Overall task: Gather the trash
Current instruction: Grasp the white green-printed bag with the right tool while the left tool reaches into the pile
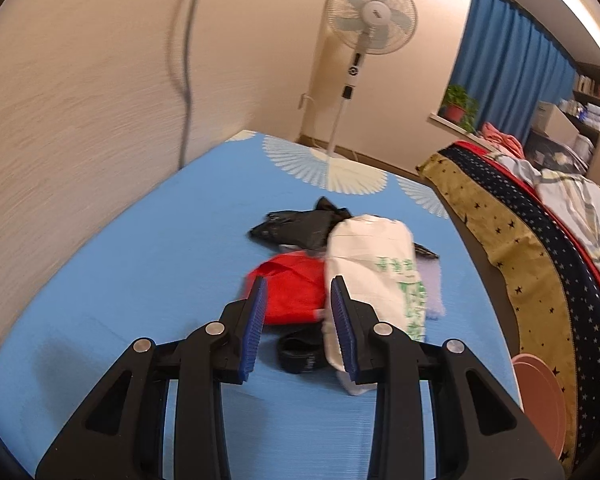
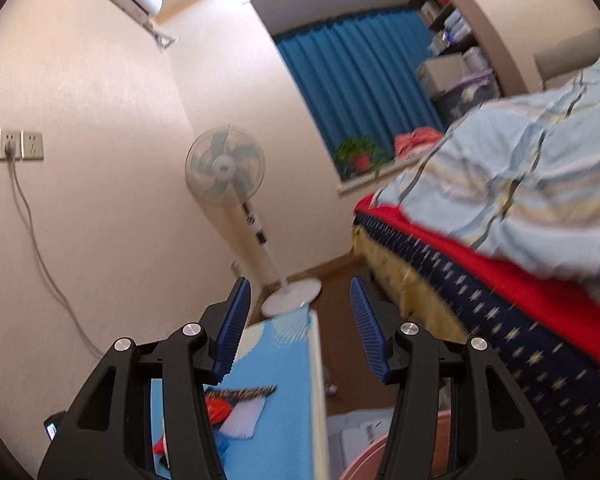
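A heap of trash lies on the blue table [image 1: 140, 280]: a crumpled black bag [image 1: 296, 226], a white plastic bag with green print [image 1: 374, 264], a red bag [image 1: 292, 290] and a black strap loop [image 1: 300, 356]. My left gripper [image 1: 299, 290] hovers just short of the heap, its jaws apart over the red bag with nothing between the blue pads. My right gripper [image 2: 299, 286] points nearly level past the table's far corner [image 2: 300, 332] and stands open and empty. A red and white wrapper [image 2: 230, 404] lies on the table below it.
A pink round bin [image 1: 540, 404] sits on the floor between the table's right edge and a bed [image 1: 540, 248] draped in starred cloth. It also shows at the bottom of the right wrist view, bin [image 2: 360, 460]. A standing fan [image 1: 370, 16] stands past the table; a wall runs along the left.
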The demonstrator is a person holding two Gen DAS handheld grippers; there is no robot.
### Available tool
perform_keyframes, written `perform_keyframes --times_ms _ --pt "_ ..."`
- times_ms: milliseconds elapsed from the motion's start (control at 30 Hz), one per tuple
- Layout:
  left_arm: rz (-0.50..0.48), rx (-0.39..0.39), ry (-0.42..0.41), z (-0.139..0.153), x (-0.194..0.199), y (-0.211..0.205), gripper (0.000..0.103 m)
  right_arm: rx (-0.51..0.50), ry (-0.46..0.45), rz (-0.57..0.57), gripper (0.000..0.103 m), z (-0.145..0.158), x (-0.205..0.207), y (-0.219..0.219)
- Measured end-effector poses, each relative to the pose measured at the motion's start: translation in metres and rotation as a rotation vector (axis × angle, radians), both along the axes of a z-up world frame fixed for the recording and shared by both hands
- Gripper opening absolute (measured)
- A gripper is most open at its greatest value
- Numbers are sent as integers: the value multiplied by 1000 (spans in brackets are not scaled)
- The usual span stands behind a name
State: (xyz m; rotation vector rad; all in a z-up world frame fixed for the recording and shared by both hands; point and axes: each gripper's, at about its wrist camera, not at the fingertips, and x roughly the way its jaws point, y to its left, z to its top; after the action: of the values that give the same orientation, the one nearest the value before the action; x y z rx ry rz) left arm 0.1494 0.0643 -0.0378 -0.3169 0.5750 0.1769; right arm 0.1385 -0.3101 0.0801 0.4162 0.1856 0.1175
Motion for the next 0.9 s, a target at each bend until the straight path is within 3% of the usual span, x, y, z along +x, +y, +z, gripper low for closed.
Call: perform_keyframes --times_ms 200,433,700,900 --pt "41 -39 13 -7 -1 14 33 -7 129 122 46 -36 28 48" --pt "59 -53 34 -16 6 21 33 -19 270 259 46 -87 58 110" --pt "47 -128 54 -28 16 31 33 -34 387 392 46 -129 84 166" --pt "43 -208 75 -38 25 38 52 -55 443 468 46 -146 92 191"
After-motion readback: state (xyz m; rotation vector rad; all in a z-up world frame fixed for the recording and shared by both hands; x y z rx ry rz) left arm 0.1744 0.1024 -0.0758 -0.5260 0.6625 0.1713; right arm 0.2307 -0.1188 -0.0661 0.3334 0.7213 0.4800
